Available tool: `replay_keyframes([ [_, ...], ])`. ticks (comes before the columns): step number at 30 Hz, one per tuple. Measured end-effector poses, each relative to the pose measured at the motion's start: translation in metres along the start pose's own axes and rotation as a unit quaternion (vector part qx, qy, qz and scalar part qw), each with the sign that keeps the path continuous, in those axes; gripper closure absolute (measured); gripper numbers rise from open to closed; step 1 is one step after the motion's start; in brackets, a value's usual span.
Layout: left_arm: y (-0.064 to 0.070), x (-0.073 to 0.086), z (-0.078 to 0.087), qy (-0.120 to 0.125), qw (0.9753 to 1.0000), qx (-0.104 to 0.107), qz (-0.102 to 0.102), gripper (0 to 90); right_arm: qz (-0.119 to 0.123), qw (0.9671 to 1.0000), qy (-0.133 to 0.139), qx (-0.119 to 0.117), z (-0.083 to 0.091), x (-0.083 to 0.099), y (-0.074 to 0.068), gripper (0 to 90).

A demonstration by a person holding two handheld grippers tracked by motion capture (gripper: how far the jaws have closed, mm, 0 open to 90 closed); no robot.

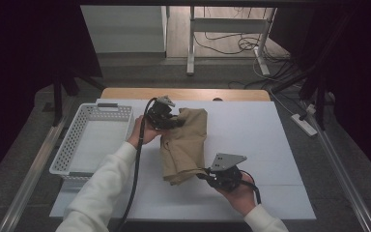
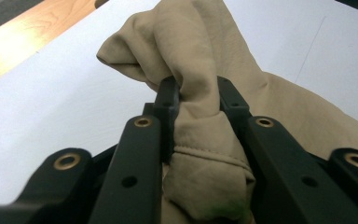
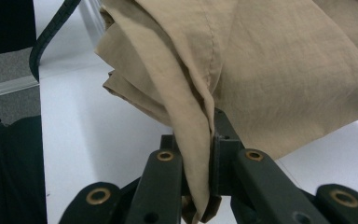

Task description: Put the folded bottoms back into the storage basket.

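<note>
A tan cloth garment [image 1: 186, 145] lies bunched lengthwise on the white table cover [image 1: 261, 130]. My left gripper [image 1: 175, 120] is at its far left end, jaws shut on a thick bunch of the tan cloth [image 2: 200, 93]. My right gripper [image 1: 204, 175] is at the near end, jaws shut on a hemmed fold of the tan cloth [image 3: 200, 140], which drapes over the jaws. In the right gripper view, more folded layers of the garment hang above the white surface.
A white perforated plastic basket [image 1: 72, 140] stands at the table's left edge, nothing in it. A strip of bare wooden table top [image 1: 125, 93] shows at the far edge. Beyond are grey floor, white desk legs [image 1: 191, 43] and cables.
</note>
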State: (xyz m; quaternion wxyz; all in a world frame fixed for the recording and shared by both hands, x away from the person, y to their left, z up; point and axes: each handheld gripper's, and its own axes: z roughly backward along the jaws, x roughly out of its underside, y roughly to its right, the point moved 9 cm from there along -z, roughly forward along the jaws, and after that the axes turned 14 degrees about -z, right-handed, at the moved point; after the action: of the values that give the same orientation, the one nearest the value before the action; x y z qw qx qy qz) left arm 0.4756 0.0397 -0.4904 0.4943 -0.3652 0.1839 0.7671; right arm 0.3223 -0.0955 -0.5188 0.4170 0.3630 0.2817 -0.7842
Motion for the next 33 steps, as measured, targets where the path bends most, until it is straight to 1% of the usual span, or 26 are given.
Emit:
replay_keyframes([
  [2,-0.001,0.000,0.002,0.000,1.0000,-0.002,-0.001,74.3,0.001,1.0000,0.002,-0.001,-0.001,-0.002,-0.001,83.1],
  [14,-0.008,0.003,0.022,0.010,0.9998,-0.015,0.005,74.3,0.009,0.9999,0.011,-0.005,-0.007,-0.015,-0.008,83.1],
  [20,-0.010,0.005,0.031,0.011,0.9997,-0.022,0.005,74.3,0.011,0.9998,0.015,-0.009,-0.010,-0.021,-0.011,83.1],
  [33,-0.015,0.011,0.044,0.015,0.9993,-0.032,0.011,74.4,0.017,0.9995,0.019,-0.017,-0.017,-0.032,-0.017,83.2],
])
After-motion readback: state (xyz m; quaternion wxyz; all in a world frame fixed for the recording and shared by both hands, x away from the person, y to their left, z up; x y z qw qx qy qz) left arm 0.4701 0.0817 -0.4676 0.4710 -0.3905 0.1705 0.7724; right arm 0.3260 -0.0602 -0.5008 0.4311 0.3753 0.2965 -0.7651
